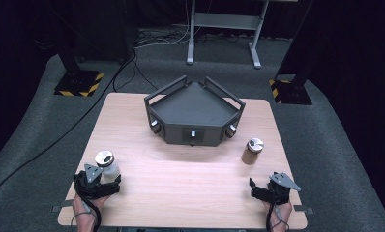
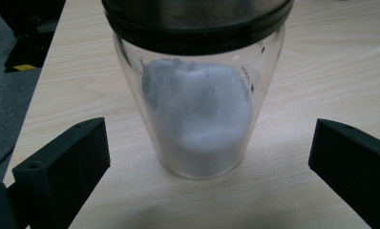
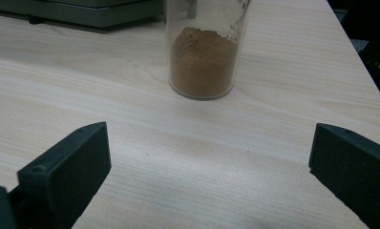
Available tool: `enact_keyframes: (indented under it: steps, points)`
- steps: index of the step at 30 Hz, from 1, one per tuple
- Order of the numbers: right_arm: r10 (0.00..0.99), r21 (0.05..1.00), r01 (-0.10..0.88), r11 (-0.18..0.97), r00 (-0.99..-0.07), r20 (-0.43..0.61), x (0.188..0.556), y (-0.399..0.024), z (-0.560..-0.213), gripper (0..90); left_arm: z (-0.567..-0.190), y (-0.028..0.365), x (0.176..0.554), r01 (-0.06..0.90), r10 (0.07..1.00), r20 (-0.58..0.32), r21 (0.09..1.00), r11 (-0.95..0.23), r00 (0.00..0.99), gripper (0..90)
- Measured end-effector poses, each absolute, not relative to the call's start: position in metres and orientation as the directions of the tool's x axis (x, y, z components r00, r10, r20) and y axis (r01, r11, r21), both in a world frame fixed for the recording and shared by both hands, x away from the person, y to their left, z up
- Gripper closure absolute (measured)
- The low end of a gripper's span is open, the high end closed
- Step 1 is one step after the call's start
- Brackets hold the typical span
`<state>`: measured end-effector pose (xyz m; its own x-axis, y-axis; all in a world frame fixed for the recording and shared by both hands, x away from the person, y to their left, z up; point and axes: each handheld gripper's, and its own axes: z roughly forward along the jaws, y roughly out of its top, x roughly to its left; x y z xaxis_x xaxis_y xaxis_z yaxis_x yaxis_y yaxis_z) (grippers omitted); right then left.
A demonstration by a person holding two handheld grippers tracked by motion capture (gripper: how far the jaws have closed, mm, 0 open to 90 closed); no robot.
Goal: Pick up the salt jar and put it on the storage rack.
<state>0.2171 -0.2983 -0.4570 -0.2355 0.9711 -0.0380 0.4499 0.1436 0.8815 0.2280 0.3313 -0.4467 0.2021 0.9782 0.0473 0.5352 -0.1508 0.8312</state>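
Here the left tongs (image 1: 114, 185) sit low at the near left corner of the table (image 1: 181, 169), held in a hand (image 1: 86, 205) that comes in from the bottom edge. In the left gripper view the two black jaws stand wide apart and grip nothing; a clear glass jar of white powder (image 2: 197, 114) stands upright on the wood just ahead of them, in line with the gap but touching neither jaw. Its lid is dark-rimmed with a shiny metal top. In the high view this same jar (image 1: 106, 163) stands just beyond the left tongs.

The right tongs (image 1: 257, 189) rest at the near right corner, and their jaws are likewise spread wide and empty. Farther ahead of them in the right gripper view stands a second clear jar, holding brown powder (image 3: 205, 59), upright and well apart from the jaws. From above, that brown jar (image 1: 252, 151) stands near the table's right side, also under a metal-topped lid.

Beyond both jars, toward the far middle of the table, sits a dark grey angular tray (image 1: 164, 94) with raised rails and small round knobs on its front faces. Grey carpet surrounds the table.
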Motion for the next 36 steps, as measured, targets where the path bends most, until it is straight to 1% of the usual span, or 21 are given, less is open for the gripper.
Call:
enact_keyframes:
  steps: [12, 17, 28, 30, 35, 36]
  points:
    - [0.971, 0.882, 0.449, 0.140, -0.235, -0.035, 0.217, -0.299, -0.457, 0.0, -0.446, 0.331, 0.245, 0.521, 0.978, 0.031, 0.843, -0.136, 0.206, 0.0]
    - [0.971, 0.882, 0.450, 0.143, -0.237, -0.036, 0.217, -0.299, -0.457, 0.0, -0.448, 0.331, 0.247, 0.495, 0.977, 0.024, 0.860, -0.128, 0.212, 0.0]
    - [0.970, 0.881, 0.451, 0.142, -0.239, -0.034, 0.218, -0.299, -0.457, 0.0, -0.447, 0.328, 0.259, 0.522, 0.980, 0.015, 0.844, -0.119, 0.199, 0.6]
    - [0.970, 0.881, 0.451, 0.142, -0.240, -0.033, 0.218, -0.300, -0.457, 0.0, -0.448, 0.330, 0.260, 0.522, 0.980, 0.000, 0.846, -0.107, 0.200, 3.3]
    - [0.970, 0.881, 0.451, 0.143, -0.240, -0.035, 0.218, -0.299, -0.457, 0.0, -0.450, 0.335, 0.261, 0.524, 0.977, -0.026, 0.847, -0.091, 0.212, 18.0]
    - [0.970, 0.880, 0.452, 0.143, -0.240, -0.035, 0.218, -0.299, -0.457, 0.0, -0.450, 0.335, 0.260, 0.521, 0.978, -0.026, 0.849, -0.088, 0.208, 19.6]
